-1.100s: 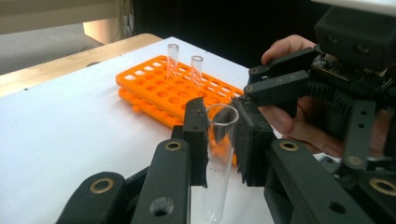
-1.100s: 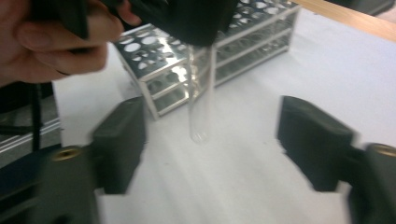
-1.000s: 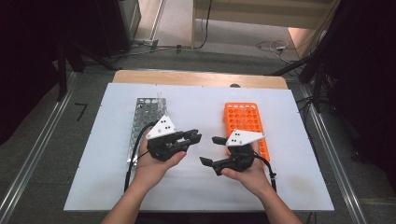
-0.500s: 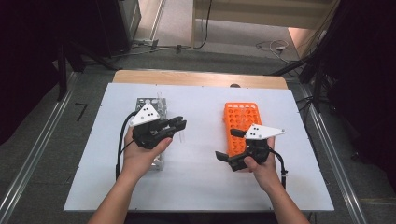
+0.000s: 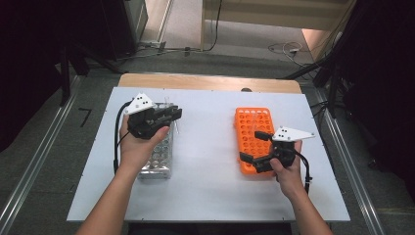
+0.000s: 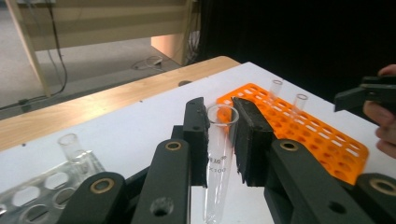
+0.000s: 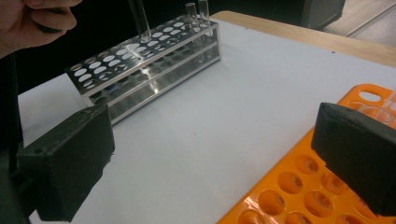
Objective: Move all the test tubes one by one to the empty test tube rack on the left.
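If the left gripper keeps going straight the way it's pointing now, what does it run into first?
Probably the orange rack. The left gripper, shut on a glass test tube, points across bare white table toward that rack and the two tubes standing in it. Depth is hard to judge; held at this height it might pass above.
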### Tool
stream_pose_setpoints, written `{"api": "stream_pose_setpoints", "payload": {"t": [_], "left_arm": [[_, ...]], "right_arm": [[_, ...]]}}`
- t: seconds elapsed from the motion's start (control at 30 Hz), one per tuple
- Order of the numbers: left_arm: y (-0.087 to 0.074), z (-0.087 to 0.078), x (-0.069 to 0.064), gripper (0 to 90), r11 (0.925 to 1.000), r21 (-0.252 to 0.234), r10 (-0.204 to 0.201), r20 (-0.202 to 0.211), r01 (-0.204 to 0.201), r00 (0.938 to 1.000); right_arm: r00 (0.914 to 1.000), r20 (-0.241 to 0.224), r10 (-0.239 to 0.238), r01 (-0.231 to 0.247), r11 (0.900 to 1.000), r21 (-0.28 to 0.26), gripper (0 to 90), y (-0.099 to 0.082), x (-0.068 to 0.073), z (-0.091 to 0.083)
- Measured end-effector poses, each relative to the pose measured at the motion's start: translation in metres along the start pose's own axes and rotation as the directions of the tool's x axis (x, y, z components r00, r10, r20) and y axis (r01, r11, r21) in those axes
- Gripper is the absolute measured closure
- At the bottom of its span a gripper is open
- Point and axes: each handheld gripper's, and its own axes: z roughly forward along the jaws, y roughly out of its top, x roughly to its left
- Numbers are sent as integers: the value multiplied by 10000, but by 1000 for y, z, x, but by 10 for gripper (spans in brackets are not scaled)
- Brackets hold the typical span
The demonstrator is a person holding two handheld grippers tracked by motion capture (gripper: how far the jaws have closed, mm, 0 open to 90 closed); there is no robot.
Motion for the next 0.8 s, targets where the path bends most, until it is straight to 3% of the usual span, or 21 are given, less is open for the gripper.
{"api": "stream_pose_setpoints", "payload": {"t": [0.33, 0.8], "left_arm": [[2, 9, 23, 752, 9993, -136, -358, -671, 349, 9971], [-4, 20, 48, 752, 9991, -216, -401, -1848, 367, 9820]], "right_arm": [[9998, 57, 188, -188, 9998, 20, 0, -4, -8, -3], [9995, 72, 299, -299, 9995, -46, 0, -6, -11, -4]]}}
